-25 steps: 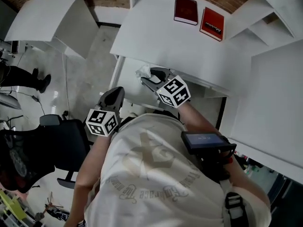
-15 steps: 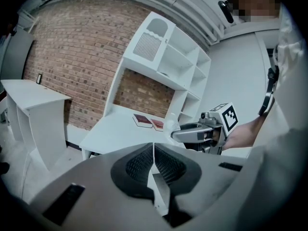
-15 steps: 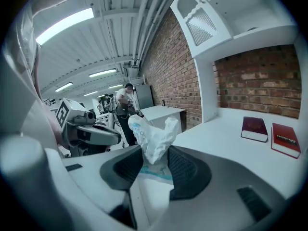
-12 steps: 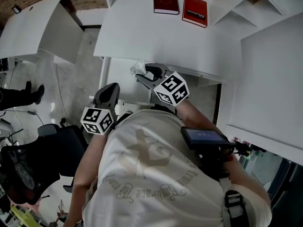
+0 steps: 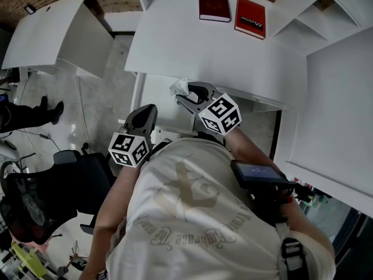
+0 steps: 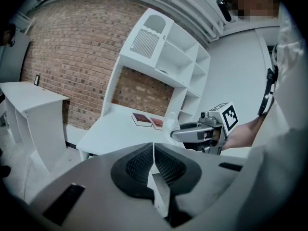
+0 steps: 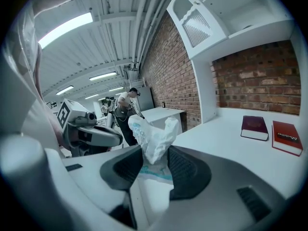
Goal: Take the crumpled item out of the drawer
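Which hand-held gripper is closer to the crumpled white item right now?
Right. The right hand-held gripper is clamped on the crumpled white item; the left hand-held gripper sits shut and empty, apart from it, to its left in the head view.

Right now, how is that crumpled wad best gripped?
Pinch its bunched lower half from the person's side, as the right gripper does now: the wad looks soft, squashes between the pads, and its loose top pokes out beyond them.

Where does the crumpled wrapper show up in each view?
Head view: crumpled wrapper, centre, at the right gripper's tip by the desk edge.
Left gripper view: right of centre, small, at that gripper's tip.
Right gripper view: centre, pinched between the jaws.
Shared landmark: two red books on the desk.
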### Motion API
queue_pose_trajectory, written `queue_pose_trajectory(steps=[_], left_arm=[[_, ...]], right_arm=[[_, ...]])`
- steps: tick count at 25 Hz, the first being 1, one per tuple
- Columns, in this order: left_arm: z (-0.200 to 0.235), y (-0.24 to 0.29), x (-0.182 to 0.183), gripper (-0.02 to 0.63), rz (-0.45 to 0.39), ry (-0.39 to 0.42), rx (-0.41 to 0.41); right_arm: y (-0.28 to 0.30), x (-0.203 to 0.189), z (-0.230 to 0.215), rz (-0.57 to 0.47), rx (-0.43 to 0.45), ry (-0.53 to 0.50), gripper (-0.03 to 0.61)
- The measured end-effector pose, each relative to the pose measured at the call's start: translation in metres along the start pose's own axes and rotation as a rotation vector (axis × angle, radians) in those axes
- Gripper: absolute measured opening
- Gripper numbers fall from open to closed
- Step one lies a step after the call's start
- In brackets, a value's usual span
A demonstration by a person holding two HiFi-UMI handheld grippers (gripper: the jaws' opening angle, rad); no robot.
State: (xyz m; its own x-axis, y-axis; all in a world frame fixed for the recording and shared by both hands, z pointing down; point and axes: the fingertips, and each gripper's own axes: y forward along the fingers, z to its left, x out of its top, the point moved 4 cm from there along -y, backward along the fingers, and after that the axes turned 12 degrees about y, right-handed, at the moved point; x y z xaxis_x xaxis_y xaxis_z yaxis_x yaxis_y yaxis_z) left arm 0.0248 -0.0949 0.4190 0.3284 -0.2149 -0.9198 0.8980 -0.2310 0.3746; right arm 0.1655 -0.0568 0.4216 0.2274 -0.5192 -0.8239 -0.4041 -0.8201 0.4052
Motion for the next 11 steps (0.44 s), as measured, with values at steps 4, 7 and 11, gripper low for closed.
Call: queue_pose_trajectory(steps=[4, 7, 11], left_arm=[[0.002, -0.002, 0.0, 0.028, 0.004, -0.007, 0.018], [0.004, -0.002, 0.0, 0.028, 0.008, -0.017, 0.036], [0.004, 0.002, -0.001, 0.028, 0.011, -0.035, 0.048]], right_arm=[[0.006, 0.001, 0.002, 0.011, 0.022, -0.005, 0.175], [0.011, 0.002, 0.002, 0.024, 0.041, -0.011, 0.175], [0.012, 0.002, -0.002, 0.047, 0.053, -0.023, 0.175]])
